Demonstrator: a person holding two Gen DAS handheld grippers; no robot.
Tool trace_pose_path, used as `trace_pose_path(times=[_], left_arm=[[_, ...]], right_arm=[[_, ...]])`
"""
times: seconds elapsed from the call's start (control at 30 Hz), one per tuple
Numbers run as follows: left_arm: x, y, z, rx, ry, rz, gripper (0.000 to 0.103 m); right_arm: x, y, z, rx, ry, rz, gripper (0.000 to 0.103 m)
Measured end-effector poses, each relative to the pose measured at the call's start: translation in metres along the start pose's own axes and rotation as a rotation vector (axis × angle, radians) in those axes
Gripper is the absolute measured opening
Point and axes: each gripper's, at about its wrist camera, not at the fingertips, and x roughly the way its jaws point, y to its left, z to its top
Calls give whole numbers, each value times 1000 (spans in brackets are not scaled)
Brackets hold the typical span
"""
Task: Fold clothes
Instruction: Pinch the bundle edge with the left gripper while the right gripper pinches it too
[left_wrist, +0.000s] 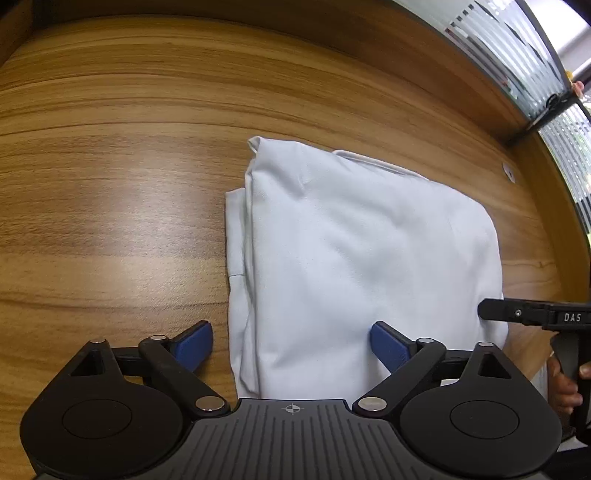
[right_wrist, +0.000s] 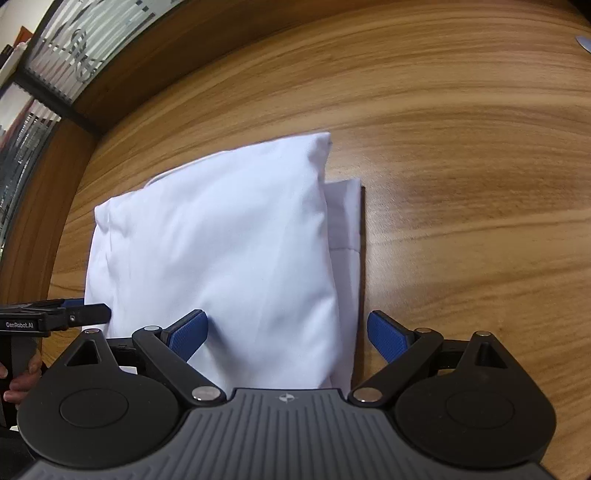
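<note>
White garment (left_wrist: 354, 258) sits folded into a compact rectangle mid-table (left_wrist: 110, 184). Left gripper (left_wrist: 291, 343) and right gripper (right_wrist: 286, 334) both released, hovering over its near edge. Looks like the final fold or a finish; next calls for pinching that edge or backing off.

A wooden table (left_wrist: 110, 166) with streaky brown grain carries everything here, its surface glossy enough to show pale reflections. A raised wooden edge runs along its far side. Directly on it lies one white garment (left_wrist: 351, 258), folded into a thick, roughly rectangular bundle, with a lower layer sticking out along one side beneath the top fold. Farther back, a small round metal fitting (left_wrist: 509, 170) sits in the tabletop
</note>
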Motion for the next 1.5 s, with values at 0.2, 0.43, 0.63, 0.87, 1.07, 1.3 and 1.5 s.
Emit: trace_pose_path(times=[0.2, 0.43, 0.63, 0.87, 1.07, 1.3, 1.5], left_arm=[[8, -18, 2, 64, -29, 1, 91], [-18, -26, 3, 72, -129, 40, 37], [-42, -31, 11, 96, -162, 46, 32], [-70, -34, 30, 112, -230, 45, 32], [-86, -12, 53, 45, -292, 68, 29], [-61, 19, 58, 5, -216, 111, 29], [-56, 29, 41, 8, -204, 118, 35]], right_arm=[[7, 16, 4, -66, 0, -1, 84], [-16, 25, 9, -65, -54, -25, 26], [-35, 45, 18, -100, -105, -5, 21], [-49, 81, 48, -168, -155, 52, 20], [-43, 121, 91, -253, -167, 93, 20], [-12, 141, 110, -330, -81, 52, 20], [1, 127, 103, -301, -12, 31, 21]])
